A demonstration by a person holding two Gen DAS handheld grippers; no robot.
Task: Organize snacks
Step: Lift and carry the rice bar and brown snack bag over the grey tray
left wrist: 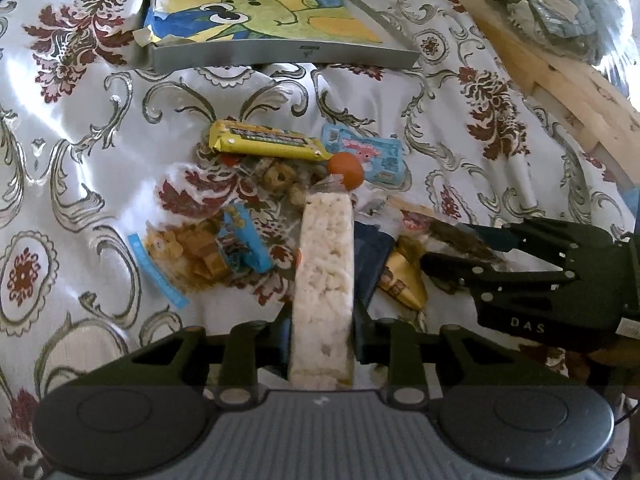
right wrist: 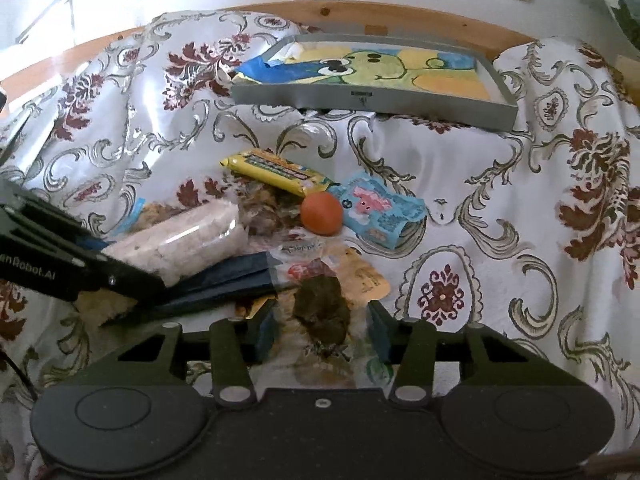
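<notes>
- Pale, crumbly puffed rice in a clear wrapper — the rice bar (left wrist: 324,280) runs lengthwise between the fingers of the left tool (left wrist: 322,344), which is clenched on its near end; the grip low on the bar leaves the far end free to lead, I judge, toward the grey tray (left wrist: 280,56).
- The tray is my landmark: it sits at the far side of the bed, propped on the flowered satin bedspread (left wrist: 80,160), lined with a cartoon drawing and holding no snacks that I can see — it looks like the place they are meant to go.
- Nearer than the tray lies the heap of loose snacks: a yellow bar (left wrist: 268,142) closest to the tray, a light blue pouch (left wrist: 368,152) to the right of it, and an orange ball (left wrist: 346,170) touching the yellow bar's end.
- Further from the tray, at the near edge of the heap, the right tool (right wrist: 320,332) straddles a clear packet of dark dried fruit (right wrist: 322,312); its fingers stand on either side of the packet, spread apart and not pressing it, so it is released and poised to close.
- A dark blue packet (right wrist: 224,276) lies left of the fruit packet, partly under the left tool's fingers.
- Most of the heap is not yet moved, so the sorting seems early; the slippery, rumpled cloth could let wrappers slide as the fingers close.
</notes>
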